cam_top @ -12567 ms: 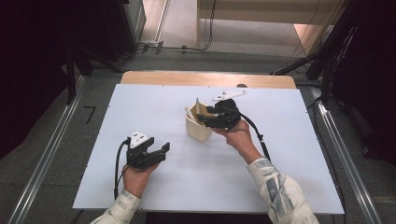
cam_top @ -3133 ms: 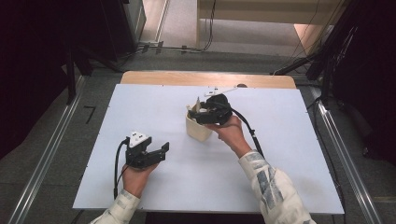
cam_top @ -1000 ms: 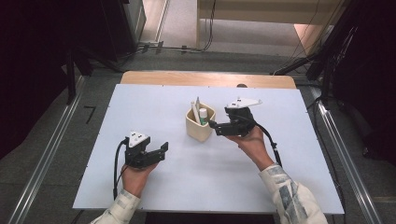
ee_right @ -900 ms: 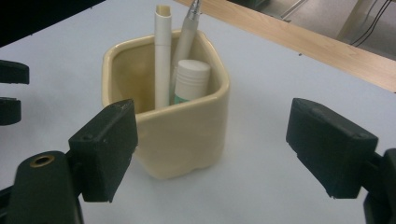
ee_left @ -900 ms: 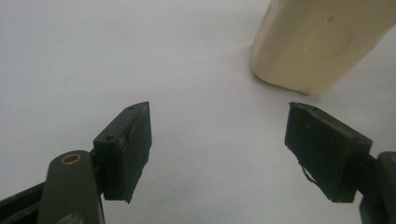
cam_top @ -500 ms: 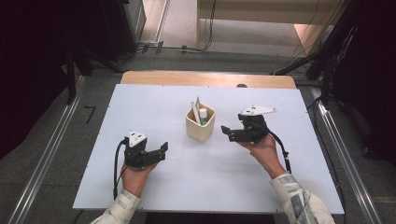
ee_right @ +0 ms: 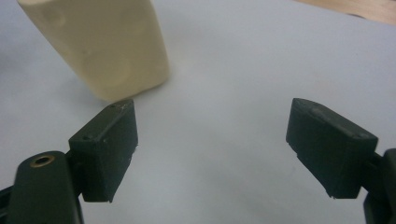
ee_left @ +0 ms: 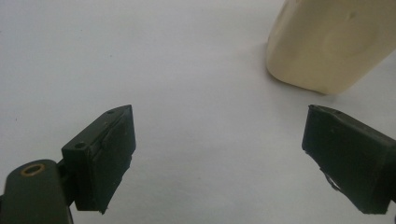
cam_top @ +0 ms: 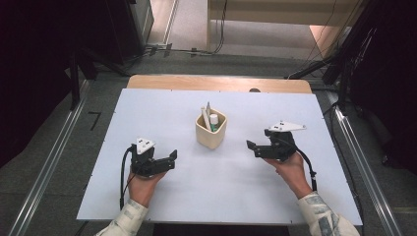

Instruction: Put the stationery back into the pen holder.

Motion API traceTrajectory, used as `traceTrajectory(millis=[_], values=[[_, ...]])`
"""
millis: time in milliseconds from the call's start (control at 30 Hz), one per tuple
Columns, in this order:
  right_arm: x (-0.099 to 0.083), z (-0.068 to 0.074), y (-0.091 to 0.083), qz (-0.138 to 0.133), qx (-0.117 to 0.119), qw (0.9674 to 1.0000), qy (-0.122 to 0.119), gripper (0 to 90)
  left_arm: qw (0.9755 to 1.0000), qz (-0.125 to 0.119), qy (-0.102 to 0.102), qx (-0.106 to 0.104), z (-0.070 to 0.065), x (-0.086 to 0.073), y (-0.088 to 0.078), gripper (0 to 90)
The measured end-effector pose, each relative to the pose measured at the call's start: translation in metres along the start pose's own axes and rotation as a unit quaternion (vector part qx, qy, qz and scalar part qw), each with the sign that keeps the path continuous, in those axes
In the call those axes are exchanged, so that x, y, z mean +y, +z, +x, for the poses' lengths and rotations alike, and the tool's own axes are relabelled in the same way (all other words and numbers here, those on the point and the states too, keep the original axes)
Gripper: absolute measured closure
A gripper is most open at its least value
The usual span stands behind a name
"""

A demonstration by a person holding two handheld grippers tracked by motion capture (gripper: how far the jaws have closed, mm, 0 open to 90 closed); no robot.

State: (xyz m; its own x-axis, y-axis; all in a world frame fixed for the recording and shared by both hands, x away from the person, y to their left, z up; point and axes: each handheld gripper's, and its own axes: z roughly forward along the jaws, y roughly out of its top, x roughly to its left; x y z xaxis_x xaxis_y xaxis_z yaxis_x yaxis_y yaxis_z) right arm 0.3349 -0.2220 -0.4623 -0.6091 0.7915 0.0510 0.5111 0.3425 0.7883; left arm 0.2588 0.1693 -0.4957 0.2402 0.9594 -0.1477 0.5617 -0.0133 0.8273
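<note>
High view shows the cream cup [cam_top: 211, 132] standing upright near the middle of the white surface [cam_top: 147, 108], with a tube and pens inside. Left gripper [cam_top: 169, 159] has just been opening with nothing between its jaws; right gripper [cam_top: 253, 149] is spread empty. A careless sideways push could tip the cup.
</note>
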Motion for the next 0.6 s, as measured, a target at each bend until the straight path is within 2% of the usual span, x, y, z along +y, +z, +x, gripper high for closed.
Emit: traceTrajectory(millis=[200, 367, 500, 600], values=[[-0.017, -0.009, -0.01, 0.005, -0.012, 0.9998, 0.012, 15.1, 1.0, -0.002, -0.003, 0.003, 0.002, 0.0, -0.001, 10.7], [-0.032, -0.018, -0.026, -0.002, -0.035, 0.9991, 0.025, 15.1, 1.0, -0.004, -0.004, 0.006, 0.003, 0.001, -0.002, 10.7], [-0.053, -0.03, -0.039, 0.003, -0.064, 0.9968, 0.048, 15.1, 0.9999, -0.006, -0.007, 0.009, 0.004, 0.001, -0.002, 10.7], [-0.071, -0.041, -0.044, 0.02, -0.09, 0.9939, 0.06, 15.1, 0.9999, -0.005, -0.007, 0.009, 0.004, 0.001, -0.002, 10.7]])
